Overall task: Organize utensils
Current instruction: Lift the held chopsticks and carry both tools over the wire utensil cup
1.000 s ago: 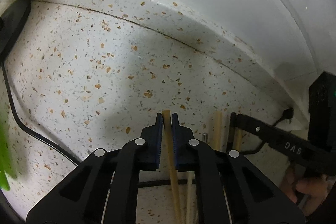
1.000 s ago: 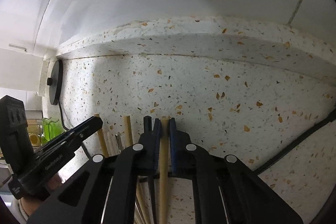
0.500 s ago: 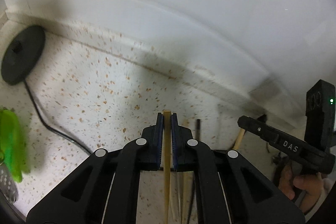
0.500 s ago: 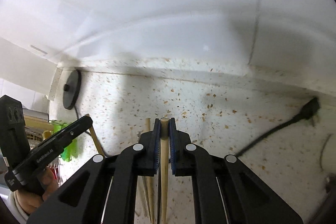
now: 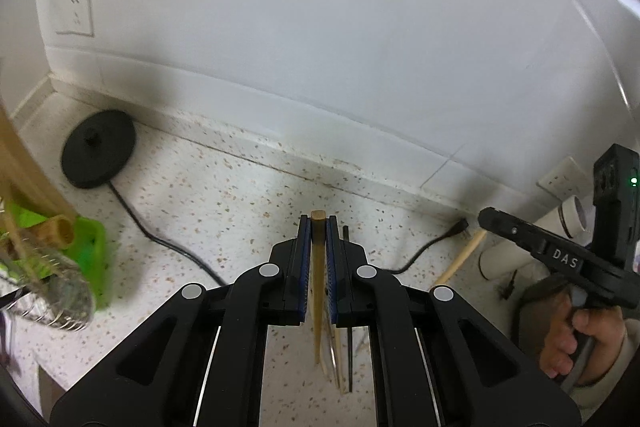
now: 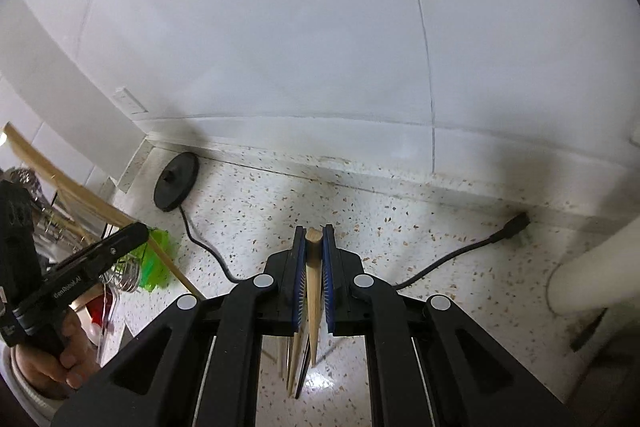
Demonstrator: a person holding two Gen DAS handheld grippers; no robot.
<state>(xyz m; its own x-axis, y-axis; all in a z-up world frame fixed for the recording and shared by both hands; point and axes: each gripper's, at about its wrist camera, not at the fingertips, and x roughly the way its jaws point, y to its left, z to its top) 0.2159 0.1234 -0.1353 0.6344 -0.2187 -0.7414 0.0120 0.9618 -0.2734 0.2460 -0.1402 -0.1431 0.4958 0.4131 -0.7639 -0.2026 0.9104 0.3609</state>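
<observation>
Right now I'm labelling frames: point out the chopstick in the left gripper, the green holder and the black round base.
chopstick [image 5: 318, 267], left wrist view, shaft between pads.
green holder [image 5: 93, 259], left wrist view, side wall.
black round base [image 5: 98, 147], left wrist view, top face.

Speckled terrazzo counter [image 5: 224, 195], black tool [image 5: 318, 227], tan chopstick [image 5: 318, 267], blurred, perhaps green basket [image 5: 90, 251]

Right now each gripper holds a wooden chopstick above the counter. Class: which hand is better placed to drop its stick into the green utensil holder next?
Probably left. The green holder sits beside the left gripper; the right gripper is farther away.
</observation>
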